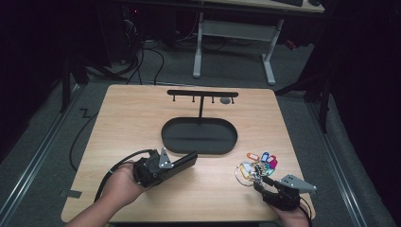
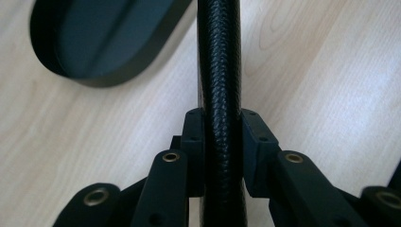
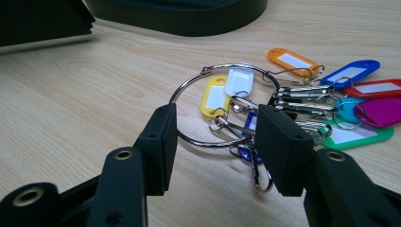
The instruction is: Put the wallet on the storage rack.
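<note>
Two jobs run at once: left tongs (image 2: 222, 156) are clamped on a black leather-textured case (image 2: 220, 71) just above the tabletop (image 1: 142, 118); right tongs (image 3: 215, 142), half open and holding nothing, straddle the key ring (image 3: 189, 90) with coloured tags (image 3: 364, 90). Lower squarely, then pinch the wire. Oval tray (image 1: 198, 137) looks empty.

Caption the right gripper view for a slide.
Open right gripper poised over a metal key ring of coloured tags on a wooden table.
</note>
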`<state>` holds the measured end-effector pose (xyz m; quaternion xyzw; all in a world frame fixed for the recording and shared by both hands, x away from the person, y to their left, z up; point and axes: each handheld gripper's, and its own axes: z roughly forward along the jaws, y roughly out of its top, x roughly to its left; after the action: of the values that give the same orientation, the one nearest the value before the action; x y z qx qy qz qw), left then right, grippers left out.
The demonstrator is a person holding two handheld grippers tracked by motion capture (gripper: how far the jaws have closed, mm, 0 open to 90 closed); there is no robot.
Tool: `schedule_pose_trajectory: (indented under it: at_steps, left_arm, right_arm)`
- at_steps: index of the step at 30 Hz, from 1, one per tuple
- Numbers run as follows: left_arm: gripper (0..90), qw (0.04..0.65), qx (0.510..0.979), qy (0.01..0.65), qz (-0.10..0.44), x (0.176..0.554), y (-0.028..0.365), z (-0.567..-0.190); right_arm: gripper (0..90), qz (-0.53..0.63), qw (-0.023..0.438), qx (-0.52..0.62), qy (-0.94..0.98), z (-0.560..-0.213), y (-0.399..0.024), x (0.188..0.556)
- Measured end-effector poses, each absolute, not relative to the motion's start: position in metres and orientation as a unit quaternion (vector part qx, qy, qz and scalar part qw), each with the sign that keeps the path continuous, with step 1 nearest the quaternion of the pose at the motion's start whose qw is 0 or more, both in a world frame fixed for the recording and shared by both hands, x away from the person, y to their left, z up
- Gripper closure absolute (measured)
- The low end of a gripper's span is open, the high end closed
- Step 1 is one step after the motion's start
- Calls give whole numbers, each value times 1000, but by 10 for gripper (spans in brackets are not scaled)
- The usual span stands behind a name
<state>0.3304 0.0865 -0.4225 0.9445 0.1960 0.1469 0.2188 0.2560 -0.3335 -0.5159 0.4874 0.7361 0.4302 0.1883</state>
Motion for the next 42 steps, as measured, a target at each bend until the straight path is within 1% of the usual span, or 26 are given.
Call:
schedule_pose_trajectory:
  at_steps: [13, 17, 21, 23, 26, 33, 37, 42]
  left_arm:
    - [744, 234, 936, 169, 202, 347, 76, -406]
    - [744, 232, 935, 150, 222, 353, 70, -403]
    - [744, 231, 930, 123, 259, 358, 62, -404]
    - [744, 233, 928, 120, 265, 360, 60, -405]
    - [744, 225, 927, 99, 283, 367, 50, -407]
    - [743, 217, 924, 68, 307, 378, 30, -411]
    - [743, 215, 915, 45, 339, 381, 18, -413]
    - [742, 208, 911, 22, 355, 389, 3, -417]
  right_arm:
    - [504, 430, 186, 488, 736, -517, -334, 256]
    - [506, 431, 187, 488, 736, -517, -335, 256]
    - [507, 431, 187, 488, 736, -517, -336, 256]
    - [507, 432, 186, 488, 735, -517, -336, 255]
    - [507, 433, 186, 490, 733, -516, -337, 254]
    - [509, 434, 186, 491, 732, -516, -339, 253]
    - [509, 436, 185, 490, 732, -516, -339, 252]
    - [510, 436, 184, 488, 734, -516, -338, 252]
